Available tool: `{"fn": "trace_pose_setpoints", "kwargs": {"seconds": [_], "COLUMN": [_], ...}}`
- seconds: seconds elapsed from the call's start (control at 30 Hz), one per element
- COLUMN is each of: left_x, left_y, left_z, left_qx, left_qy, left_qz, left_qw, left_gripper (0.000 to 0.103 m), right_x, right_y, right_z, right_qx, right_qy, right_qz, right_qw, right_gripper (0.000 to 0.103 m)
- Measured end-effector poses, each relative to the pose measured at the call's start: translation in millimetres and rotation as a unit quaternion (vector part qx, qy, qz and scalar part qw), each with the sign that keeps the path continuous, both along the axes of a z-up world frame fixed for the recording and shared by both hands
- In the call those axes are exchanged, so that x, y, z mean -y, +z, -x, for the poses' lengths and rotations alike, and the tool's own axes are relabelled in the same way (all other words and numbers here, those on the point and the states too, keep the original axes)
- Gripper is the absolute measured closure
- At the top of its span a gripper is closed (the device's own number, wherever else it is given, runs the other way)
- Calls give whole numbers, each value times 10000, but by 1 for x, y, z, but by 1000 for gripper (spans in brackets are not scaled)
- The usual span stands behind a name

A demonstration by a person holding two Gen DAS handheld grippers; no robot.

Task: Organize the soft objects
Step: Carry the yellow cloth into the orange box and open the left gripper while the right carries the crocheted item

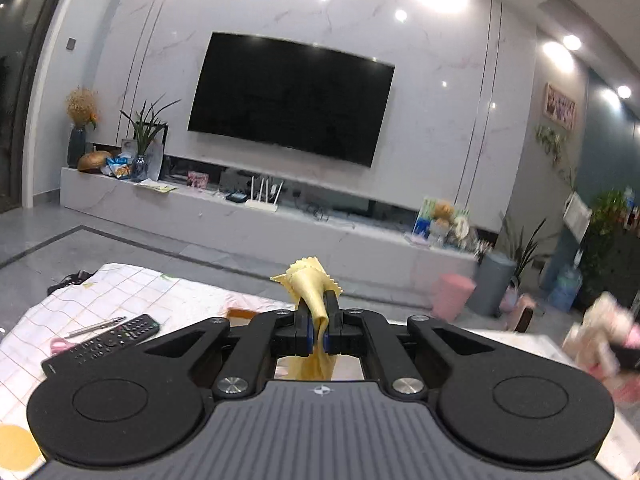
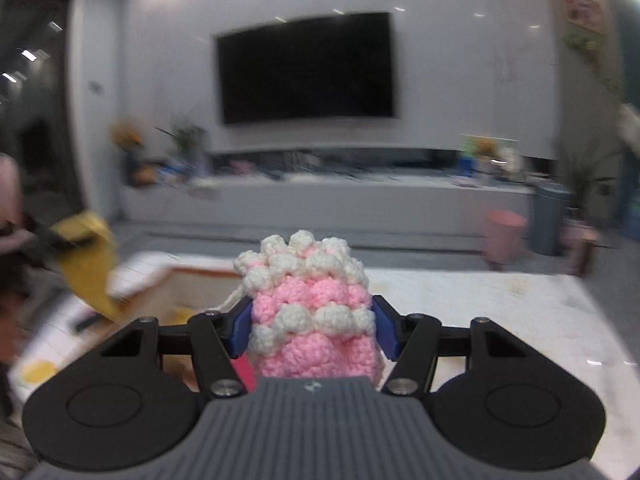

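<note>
My left gripper [image 1: 317,322] is shut on a yellow cloth [image 1: 310,292] with zigzag edges; the cloth sticks up above the jaws and hangs below them. My right gripper [image 2: 308,326] is shut on a pink and white crocheted pouch [image 2: 308,300], its blue pads pressing both sides. In the right wrist view the yellow cloth [image 2: 90,264] shows blurred at the left, held by the other gripper. In the left wrist view the pouch [image 1: 604,336] appears blurred at the far right. A shallow box [image 2: 192,284] with an orange rim lies on the table below.
A checked tablecloth [image 1: 132,292] covers the table [image 2: 480,312]. On it lie a black remote [image 1: 104,342], a pen [image 1: 96,326] and pink scissors [image 1: 60,345]. Beyond stand a TV [image 1: 288,96], a low white cabinet [image 1: 240,216], a pink bin [image 1: 454,296] and a grey bin [image 1: 492,288].
</note>
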State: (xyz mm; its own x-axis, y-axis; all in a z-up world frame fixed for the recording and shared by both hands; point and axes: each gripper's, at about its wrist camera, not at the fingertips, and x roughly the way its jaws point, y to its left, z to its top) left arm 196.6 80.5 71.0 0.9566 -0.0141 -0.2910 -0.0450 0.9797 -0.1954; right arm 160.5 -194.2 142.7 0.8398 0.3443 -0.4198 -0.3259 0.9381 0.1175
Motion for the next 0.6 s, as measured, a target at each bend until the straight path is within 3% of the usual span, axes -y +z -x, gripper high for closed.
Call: {"fn": "trace_pose_setpoints", "kwargs": {"seconds": [0.07, 0.2, 0.27, 0.4, 0.6], "left_x": [-1, -15, -21, -25, -13], "left_y": [-2, -10, -14, -36, -45], "left_z": [-12, -22, -21, -31, -37], "left_qx": [-26, -147, -132, -366, -559], "left_qy": [-32, -285, -468, -1015, -852], "left_qz": [-23, 385, 516, 1141, 361], "left_qw": [10000, 9987, 9975, 9876, 9941], "left_gripper": [98, 98, 98, 99, 98], "right_x": [-11, -47, -59, -68, -84], "right_y": [4, 2, -4, -17, -38], "right_z": [-8, -24, -33, -42, -53], "right_qx": [-99, 18, -166, -421, -428], "right_qy": [328, 500, 620, 795, 640], "right_qz": [-316, 59, -10, -365, -1], "right_qw": [9989, 9987, 9979, 9953, 9970], "right_gripper": [43, 43, 43, 43, 43]}}
